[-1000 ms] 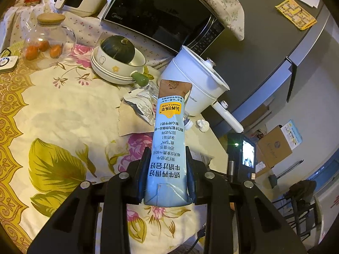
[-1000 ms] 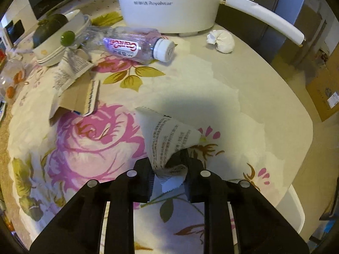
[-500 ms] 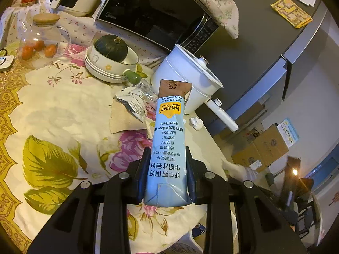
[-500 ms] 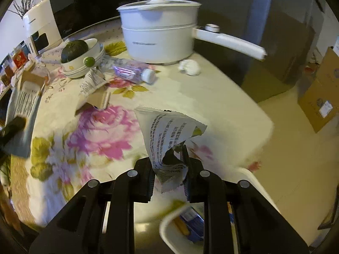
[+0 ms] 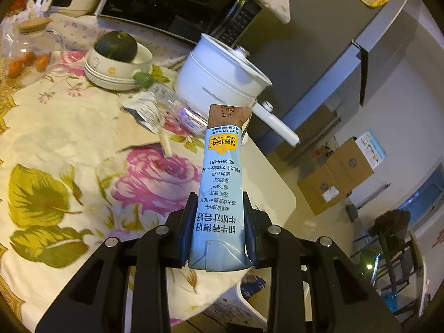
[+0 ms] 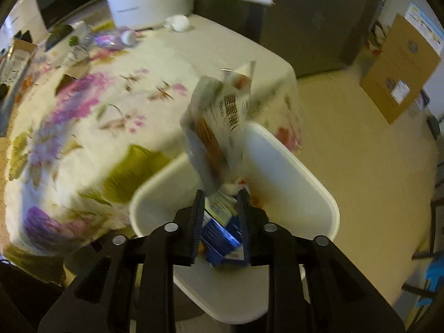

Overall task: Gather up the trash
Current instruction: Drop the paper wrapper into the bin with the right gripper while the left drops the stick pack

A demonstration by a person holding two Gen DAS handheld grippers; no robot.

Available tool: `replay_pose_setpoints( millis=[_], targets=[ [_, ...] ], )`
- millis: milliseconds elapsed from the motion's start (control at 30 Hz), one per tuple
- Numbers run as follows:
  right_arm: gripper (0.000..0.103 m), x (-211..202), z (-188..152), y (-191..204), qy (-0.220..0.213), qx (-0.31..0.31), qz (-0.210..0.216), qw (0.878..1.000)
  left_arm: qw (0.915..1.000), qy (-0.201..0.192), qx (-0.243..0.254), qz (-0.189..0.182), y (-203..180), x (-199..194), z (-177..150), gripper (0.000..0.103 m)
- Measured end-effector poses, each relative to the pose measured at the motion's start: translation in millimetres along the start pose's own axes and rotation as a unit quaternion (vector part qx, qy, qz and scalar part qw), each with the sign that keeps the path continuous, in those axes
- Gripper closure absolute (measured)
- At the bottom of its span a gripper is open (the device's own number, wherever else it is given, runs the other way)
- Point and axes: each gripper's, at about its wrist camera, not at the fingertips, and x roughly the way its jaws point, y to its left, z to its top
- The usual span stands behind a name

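Observation:
My left gripper (image 5: 219,216) is shut on a squashed light-blue milk carton (image 5: 220,177) that sticks up over the flowered tablecloth (image 5: 55,138). In the right wrist view my right gripper (image 6: 220,204) hangs over a white trash bin (image 6: 291,172) beside the table, and its jaws are opening. A printed snack wrapper (image 6: 219,122) is blurred just beyond the fingertips and free of the pads, above the bin. Blue packaging (image 6: 222,236) lies inside the bin. More trash lies on the table: a plastic bottle (image 6: 111,38), a crumpled tissue (image 6: 177,22), a torn wrapper (image 5: 147,108) and cardboard (image 5: 133,136).
A white electric pot (image 5: 219,77) with a long handle stands at the table's far edge, next to stacked bowls holding a green squash (image 5: 116,47), a microwave (image 5: 172,0) and a glass jar (image 5: 27,44). Cardboard boxes (image 6: 399,69) sit on the floor past the bin.
My right gripper swung off the table to above the white bin, and its jaws have parted from the snack wrapper. My left gripper drifted slightly toward the table's edge, still holding the carton.

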Motion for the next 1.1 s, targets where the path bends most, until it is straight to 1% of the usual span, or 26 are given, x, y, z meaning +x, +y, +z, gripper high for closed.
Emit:
replay_pose_setpoints(
  millis=[33,67,233,367,433,600,700,867,933,967,1000,1100],
  targets=[
    [0.054,-1,-3,-3,-0.007,0.004,-0.01,1.0,1.0,0.004,0.002,-0.001,-3,2,-2,0.072],
    [0.045,-2,-4,-6,-0.011,0.007,-0.016,1.0,0.9999,0.01,0.004,-0.004,-6,6,-6,0.072],
    [0.026,-13,-8,-24,-0.035,0.04,-0.015,0.998,0.9985,0.045,0.011,-0.031,-27,24,-29,0.072],
    [0.018,-22,-6,-41,-0.05,0.071,-0.007,0.996,0.9947,0.082,0.028,-0.055,-49,44,-50,0.072],
    [0.016,-24,-5,-47,-0.051,0.086,0.001,0.995,0.992,0.1,0.043,-0.063,-61,54,-61,0.072],
    [0.014,-25,-6,-64,-0.042,0.124,0.026,0.991,0.9815,0.149,0.086,-0.084,-96,81,-90,0.072],
    [0.013,-24,-7,-77,-0.034,0.153,0.042,0.987,0.9765,0.169,0.095,-0.095,-109,94,-104,0.072],
    [0.012,-23,-7,-87,-0.034,0.176,0.043,0.983,0.9661,0.214,0.098,-0.107,-121,122,-128,0.072],
    [0.012,-22,-6,-87,-0.032,0.178,0.043,0.983,0.9615,0.23,0.102,-0.11,-122,131,-136,0.069],
    [0.012,-21,-6,-87,-0.03,0.178,0.044,0.983,0.9594,0.239,0.103,-0.109,-122,134,-140,0.061],
    [0.012,-20,-7,-87,-0.028,0.178,0.046,0.983,0.9591,0.241,0.103,-0.107,-122,135,-143,0.056],
    [0.012,-19,-5,-86,-0.025,0.177,0.049,0.983,0.9605,0.24,0.095,-0.103,-117,135,-142,0.053]
  ],
)
